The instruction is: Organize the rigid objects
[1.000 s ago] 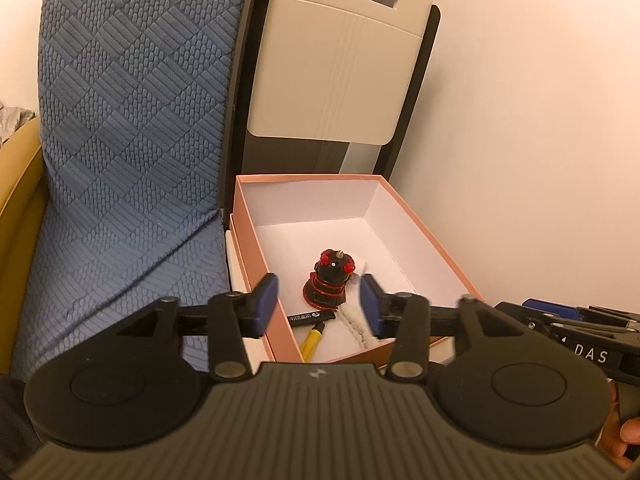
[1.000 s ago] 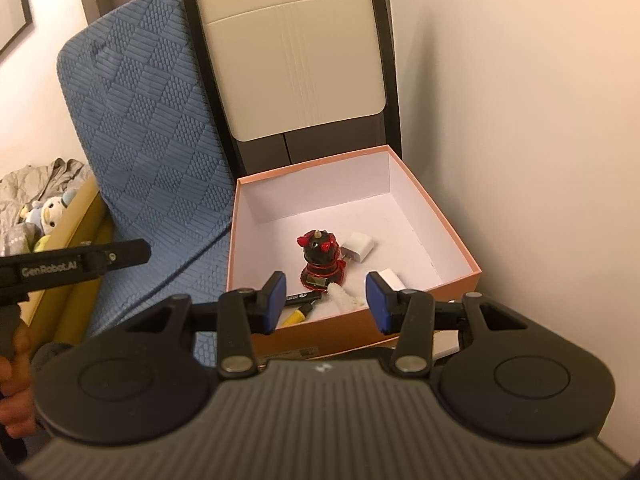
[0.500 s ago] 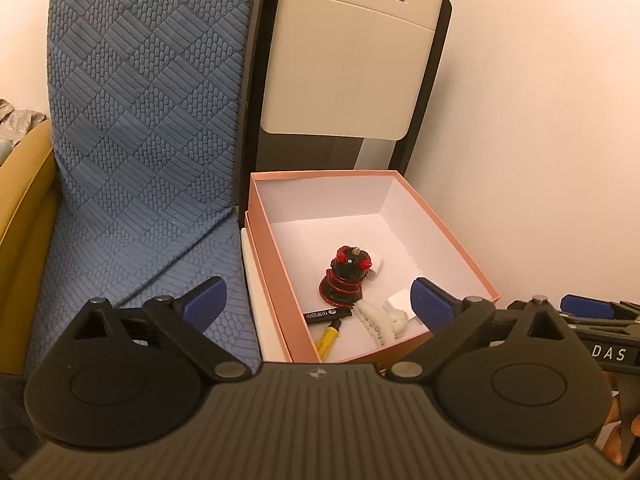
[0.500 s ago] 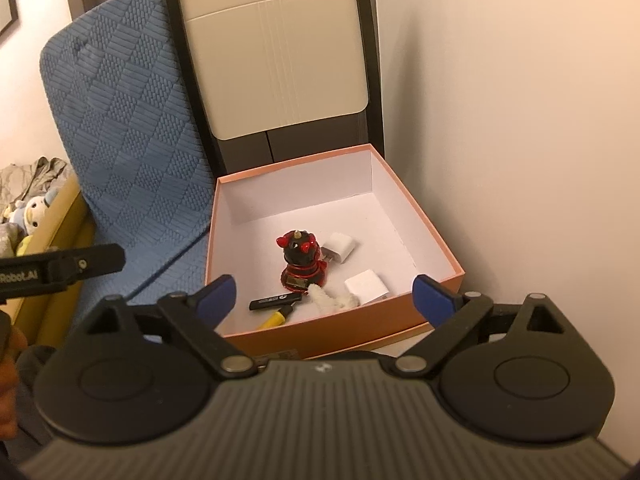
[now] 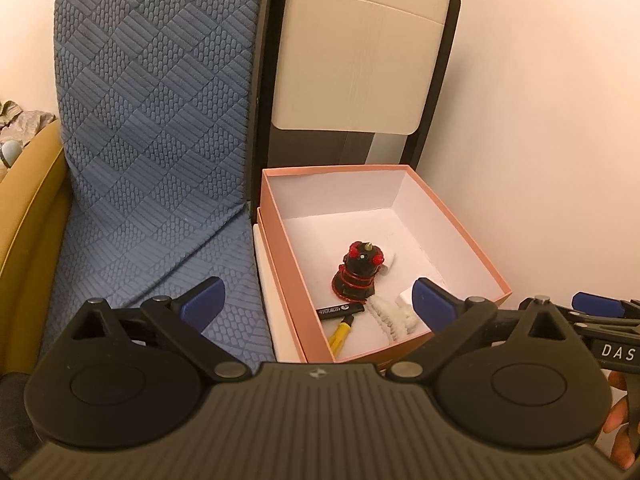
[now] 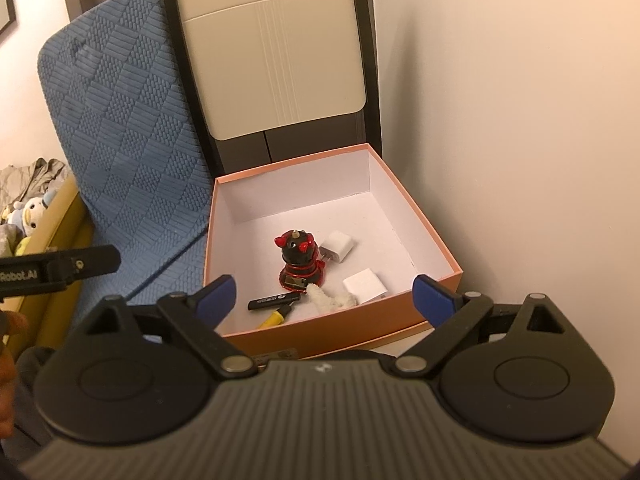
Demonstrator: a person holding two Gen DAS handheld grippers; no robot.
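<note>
An open orange box (image 5: 460, 236) (image 6: 424, 232) with a white inside holds a black and red figurine (image 5: 358, 276) (image 6: 299, 258), a black stick (image 5: 340, 309) (image 6: 274, 301), a yellow tool (image 5: 340, 334) (image 6: 274, 319), a white toothed piece (image 5: 390, 316) (image 6: 328, 298), a white charger (image 6: 338, 246) and a white block (image 6: 365, 285). My left gripper (image 5: 318, 300) is open and empty, in front of the box. My right gripper (image 6: 324, 294) is open and empty, in front of the box too.
A blue quilted cushion (image 5: 152, 140) (image 6: 120, 144) leans left of the box. A cream and black folded chair (image 5: 360, 60) (image 6: 276, 52) stands behind it. A wall (image 6: 520, 120) runs along the right. Soft toys (image 6: 28, 212) lie at far left.
Both grippers have opened wide from nearly shut and drawn back a little from the box. The things in the box have not moved.
</note>
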